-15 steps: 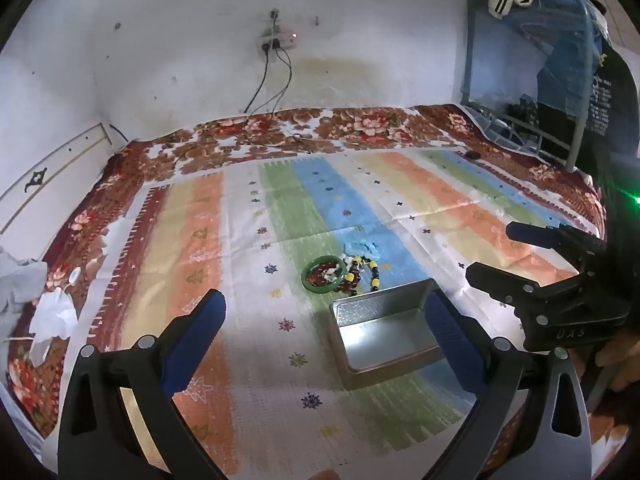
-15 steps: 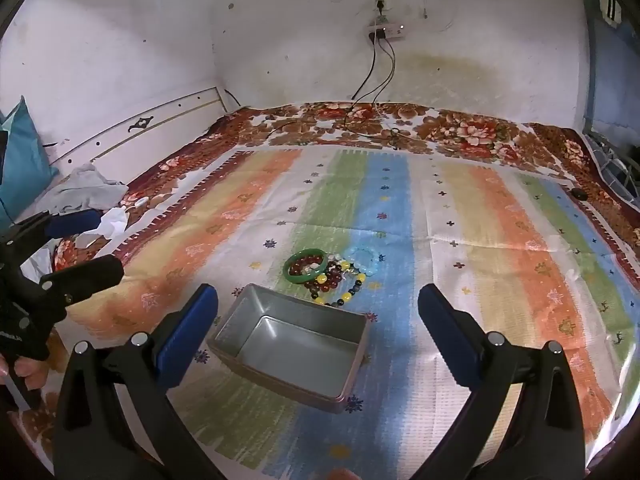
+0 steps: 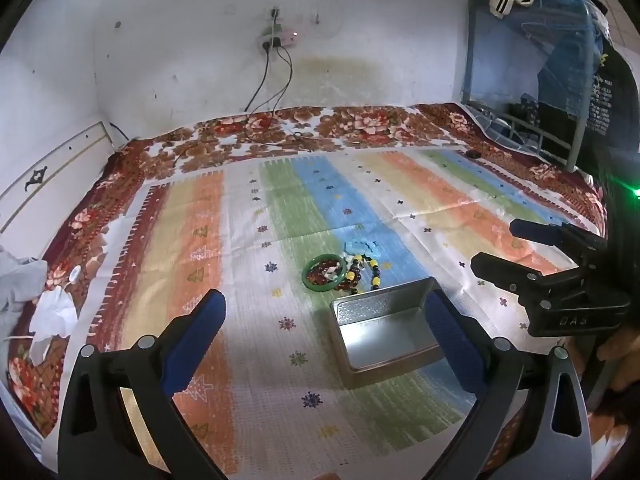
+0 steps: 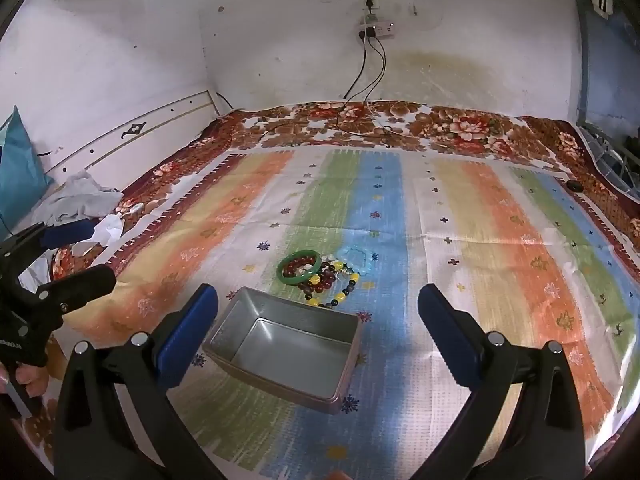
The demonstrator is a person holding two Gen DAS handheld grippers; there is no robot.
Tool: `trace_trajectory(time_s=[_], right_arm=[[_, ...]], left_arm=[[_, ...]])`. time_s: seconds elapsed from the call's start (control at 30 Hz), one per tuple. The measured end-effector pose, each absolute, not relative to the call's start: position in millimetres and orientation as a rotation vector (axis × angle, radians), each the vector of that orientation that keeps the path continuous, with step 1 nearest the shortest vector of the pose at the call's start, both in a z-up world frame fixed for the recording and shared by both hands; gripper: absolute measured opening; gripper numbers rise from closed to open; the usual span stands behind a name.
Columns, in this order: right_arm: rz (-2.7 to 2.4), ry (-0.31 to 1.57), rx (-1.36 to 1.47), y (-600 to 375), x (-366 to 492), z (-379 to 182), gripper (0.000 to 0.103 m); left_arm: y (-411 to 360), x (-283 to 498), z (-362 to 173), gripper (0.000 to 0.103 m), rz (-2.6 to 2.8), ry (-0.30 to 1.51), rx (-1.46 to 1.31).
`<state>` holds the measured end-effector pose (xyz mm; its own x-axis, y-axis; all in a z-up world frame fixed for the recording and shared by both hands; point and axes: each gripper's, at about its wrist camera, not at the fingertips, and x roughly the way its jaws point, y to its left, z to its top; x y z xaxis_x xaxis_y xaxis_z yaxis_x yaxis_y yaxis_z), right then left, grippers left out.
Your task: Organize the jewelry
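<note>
A small pile of jewelry lies on the striped cloth: a green bangle (image 3: 324, 271) (image 4: 300, 267), a dark red bead bracelet (image 4: 320, 285), a yellow-and-black bead bracelet (image 3: 374, 272) (image 4: 340, 296) and a light blue bracelet (image 3: 362, 246) (image 4: 358, 258). An empty open metal tin (image 3: 386, 334) (image 4: 288, 344) sits just in front of the pile. My left gripper (image 3: 324, 320) is open and empty, above the cloth short of the tin. My right gripper (image 4: 318, 320) is open and empty, held over the tin; it also shows in the left wrist view (image 3: 496, 248).
The striped cloth (image 4: 500, 240) covers a floral bedspread (image 4: 440, 124) on a bed against white walls. Cables run from a wall socket (image 4: 374, 28) onto the bed. Crumpled cloth and paper (image 4: 80, 204) lie at the left edge. A metal rack (image 3: 532, 120) stands at the right.
Both grippers have drifted slightly; the views are nearly the same. The jewelry and the tin have not moved.
</note>
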<state>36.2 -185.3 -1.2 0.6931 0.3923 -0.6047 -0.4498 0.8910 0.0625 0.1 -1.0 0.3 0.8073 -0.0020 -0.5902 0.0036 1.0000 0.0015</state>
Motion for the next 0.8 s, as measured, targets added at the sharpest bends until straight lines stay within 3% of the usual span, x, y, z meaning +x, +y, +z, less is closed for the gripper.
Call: trace_trajectory(time_s=[0.8], right_arm=[[0.469,0.677,-0.099,-186.2,38.2,-5.1,0.098]], left_arm=[[3.7,-2.4,-10.4,0.098,-0.018,0.660,-0.010]])
